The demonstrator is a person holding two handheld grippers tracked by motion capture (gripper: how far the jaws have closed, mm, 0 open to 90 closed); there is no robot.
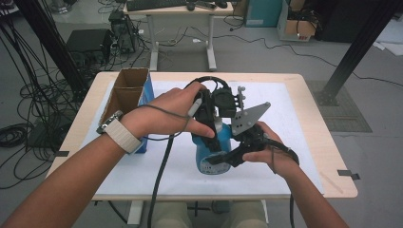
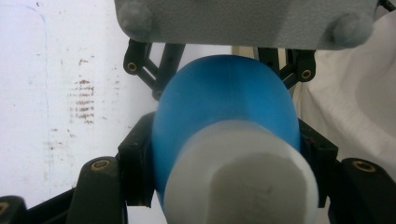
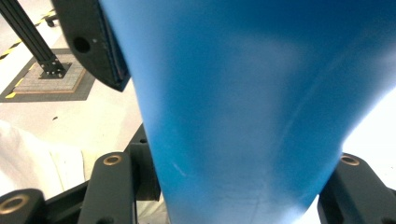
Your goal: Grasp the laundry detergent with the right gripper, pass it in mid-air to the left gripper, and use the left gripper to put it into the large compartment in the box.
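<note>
Blue bottle [image 1: 212,154] standing upright on the white sheet [image 1: 294,142] near the table's [image 1: 313,118] middle, a touch toward six o'clock, gripped from two sides at once. Left gripper [image 1: 209,124] coming over from nine o'clock, clamped on the upper part of the bottle just under the white cap [image 2: 240,175]; in the left gripper view the black pads [image 2: 135,158] pressed against the blue shoulder at both sides, nothing slack. Right gripper [image 1: 223,156] reaching in from four o'clock, pinching the lower body; in the right gripper view the blue wall [image 3: 252,116] wedged tight between the two jaws. So: both tongs pressed onto the bottle, neither spread.

Progress, as a judgement: grasping done, both holds secure. Cap seemingly not yet off, sitting squarely on the neck. Likely next: steadying the body with the right, twisting or pulling at the top with the left, though the left pads look to sit on the shoulder rather than the cap itself, so a shift upward possibly needed first.

Open cardboard box [image 1: 128,88] with blue sides at ten o'clock from the bottle, well apart, untouched; contents impossible to tell from here. Perhaps the bottle's destination or source, no way of telling which.
</note>
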